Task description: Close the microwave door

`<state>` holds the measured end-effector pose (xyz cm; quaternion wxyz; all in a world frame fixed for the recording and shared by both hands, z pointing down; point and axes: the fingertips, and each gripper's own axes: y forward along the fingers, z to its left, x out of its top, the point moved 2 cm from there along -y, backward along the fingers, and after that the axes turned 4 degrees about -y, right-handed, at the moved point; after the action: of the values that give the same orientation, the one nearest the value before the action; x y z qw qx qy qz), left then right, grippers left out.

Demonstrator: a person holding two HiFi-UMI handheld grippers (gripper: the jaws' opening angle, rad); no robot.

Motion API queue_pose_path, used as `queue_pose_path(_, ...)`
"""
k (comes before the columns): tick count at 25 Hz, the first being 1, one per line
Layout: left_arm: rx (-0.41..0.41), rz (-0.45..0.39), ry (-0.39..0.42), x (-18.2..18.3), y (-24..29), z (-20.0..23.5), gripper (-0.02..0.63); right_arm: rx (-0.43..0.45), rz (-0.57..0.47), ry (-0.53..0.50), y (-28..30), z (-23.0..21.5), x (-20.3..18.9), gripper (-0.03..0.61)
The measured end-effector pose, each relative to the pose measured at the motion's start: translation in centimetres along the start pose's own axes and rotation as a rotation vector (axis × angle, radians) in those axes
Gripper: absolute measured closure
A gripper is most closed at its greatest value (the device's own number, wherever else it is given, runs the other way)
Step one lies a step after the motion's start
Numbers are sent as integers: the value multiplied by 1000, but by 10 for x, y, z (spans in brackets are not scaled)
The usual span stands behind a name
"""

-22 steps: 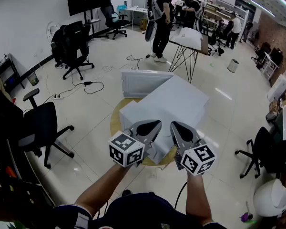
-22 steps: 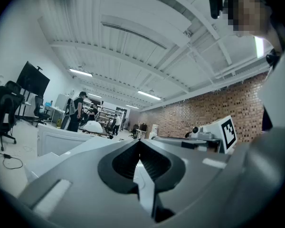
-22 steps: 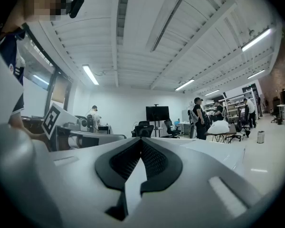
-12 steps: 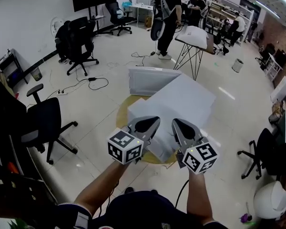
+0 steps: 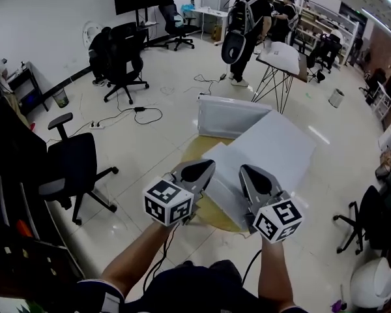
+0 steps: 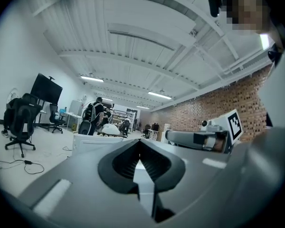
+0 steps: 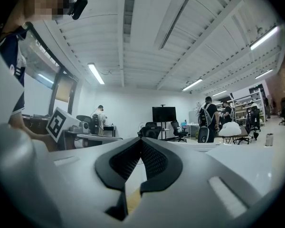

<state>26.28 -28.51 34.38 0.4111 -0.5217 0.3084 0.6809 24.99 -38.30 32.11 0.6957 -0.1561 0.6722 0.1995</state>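
Pre-contact stage. Holding left gripper [image 5: 204, 167] and right gripper [image 5: 247, 172] pinched together, empty, above microwave's [image 5: 274, 150] near corner. Beyond both: door [image 5: 229, 117], swung open. Next, likely: reaching forward, pushing door shut.

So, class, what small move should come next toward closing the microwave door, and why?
Probably reach the left tongs forward to the microwave door. It stands swung open beyond the microwave, while the right tongs and the left both hover shut, empty, short of it.
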Motion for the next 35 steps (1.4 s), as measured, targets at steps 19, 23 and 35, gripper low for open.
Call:
queue_pose_path(19, 137, -21, -33, 24, -42, 114, 603, 205, -63, 11, 135, 53, 22, 577)
queue_pose_path(23, 152, -25, -38, 33, -44, 153, 603, 236, -63, 19, 179, 61, 24, 577)
queue_pose_path(35, 188, 5, -47, 59, -39, 262, 603, 242, -54, 72, 306, 61, 22, 577)
